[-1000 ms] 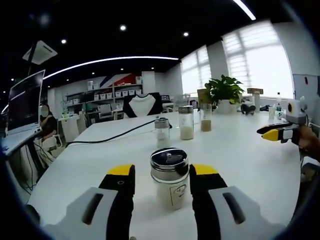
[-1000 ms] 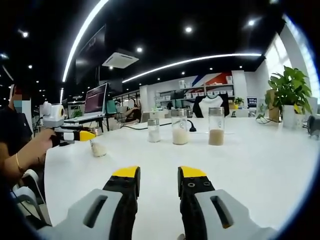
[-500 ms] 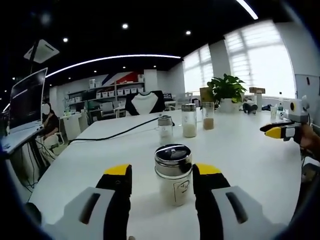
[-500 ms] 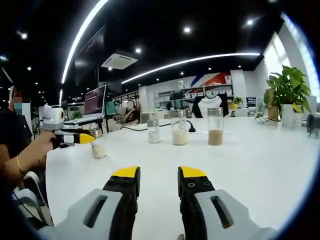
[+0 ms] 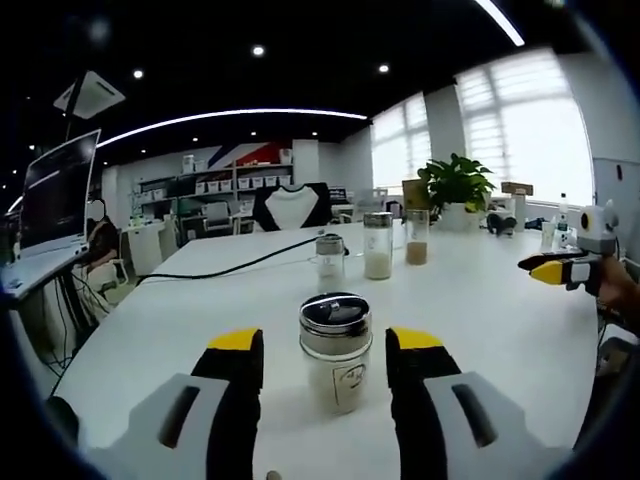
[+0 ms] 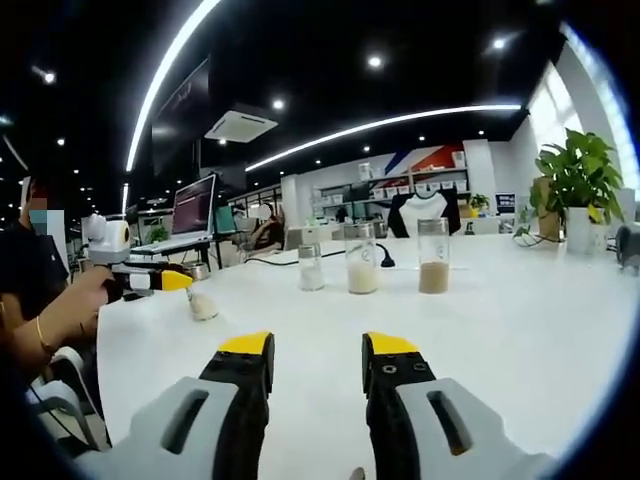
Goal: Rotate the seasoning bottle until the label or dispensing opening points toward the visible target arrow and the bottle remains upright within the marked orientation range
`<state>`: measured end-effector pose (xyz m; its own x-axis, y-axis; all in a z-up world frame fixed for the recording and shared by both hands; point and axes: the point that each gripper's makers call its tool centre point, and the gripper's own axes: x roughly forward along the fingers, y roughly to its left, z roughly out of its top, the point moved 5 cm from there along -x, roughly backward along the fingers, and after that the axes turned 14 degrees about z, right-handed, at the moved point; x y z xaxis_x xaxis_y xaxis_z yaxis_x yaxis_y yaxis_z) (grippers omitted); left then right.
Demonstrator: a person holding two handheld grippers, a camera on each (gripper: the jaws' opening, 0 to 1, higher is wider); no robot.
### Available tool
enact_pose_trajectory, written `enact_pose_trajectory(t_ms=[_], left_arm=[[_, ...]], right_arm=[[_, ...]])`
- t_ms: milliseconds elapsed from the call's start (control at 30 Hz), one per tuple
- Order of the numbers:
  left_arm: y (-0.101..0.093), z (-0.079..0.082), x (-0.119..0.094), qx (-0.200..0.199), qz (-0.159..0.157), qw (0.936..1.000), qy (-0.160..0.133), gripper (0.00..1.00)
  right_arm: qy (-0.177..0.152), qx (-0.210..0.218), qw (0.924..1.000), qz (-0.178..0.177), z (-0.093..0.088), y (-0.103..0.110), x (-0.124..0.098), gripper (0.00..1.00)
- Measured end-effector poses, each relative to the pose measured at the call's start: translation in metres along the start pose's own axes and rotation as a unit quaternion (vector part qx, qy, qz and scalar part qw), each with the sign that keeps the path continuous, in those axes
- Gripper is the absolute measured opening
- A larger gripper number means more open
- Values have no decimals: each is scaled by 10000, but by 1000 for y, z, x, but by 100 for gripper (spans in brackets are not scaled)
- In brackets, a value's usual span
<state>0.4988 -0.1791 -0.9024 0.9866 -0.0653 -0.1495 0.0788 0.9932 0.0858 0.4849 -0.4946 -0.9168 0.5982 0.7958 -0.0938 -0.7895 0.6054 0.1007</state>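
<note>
Four bottles stand on the white tabletop [image 5: 500, 300] in the left gripper view. The nearest is the seasoning bottle [image 5: 336, 352], upright between the yellow-tipped jaws of the left gripper [image 5: 325, 345], toward the table's near edge. Its metal cap has a small knob on top, pale powder fills the glass, and a small label faces the camera; the print on it is too small to read. The jaws stand wide apart, a gap on either side of the bottle, gripping nothing.

Farther toward the far edge stand a short shaker [image 5: 329, 263], a taller bottle of white powder [image 5: 377, 246] and a bottle of brown powder [image 5: 416, 237]; no writing can be made out on them. A black cable [image 5: 230, 270] runs across the table beside them.

In the right gripper view the right gripper [image 6: 315, 350] hovers over bare tabletop, its jaws parted and empty. The seasoning bottle sits near the table's left edge there, just at the tips of the other gripper, held in a person's hand [image 6: 80, 300].
</note>
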Motion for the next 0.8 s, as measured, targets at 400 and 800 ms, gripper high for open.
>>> enact_pose_trajectory(t_ms=[400, 800], left_arm=[[-11, 9, 1, 98, 296, 9995, -95, 63], [-15, 12, -1, 51, 515, 9985, -158, 72]], right_arm=[[261, -25, 9994, 234, -9, 9, 7, 56], [231, -74, 9992, 333, -10, 10, 6, 59]])
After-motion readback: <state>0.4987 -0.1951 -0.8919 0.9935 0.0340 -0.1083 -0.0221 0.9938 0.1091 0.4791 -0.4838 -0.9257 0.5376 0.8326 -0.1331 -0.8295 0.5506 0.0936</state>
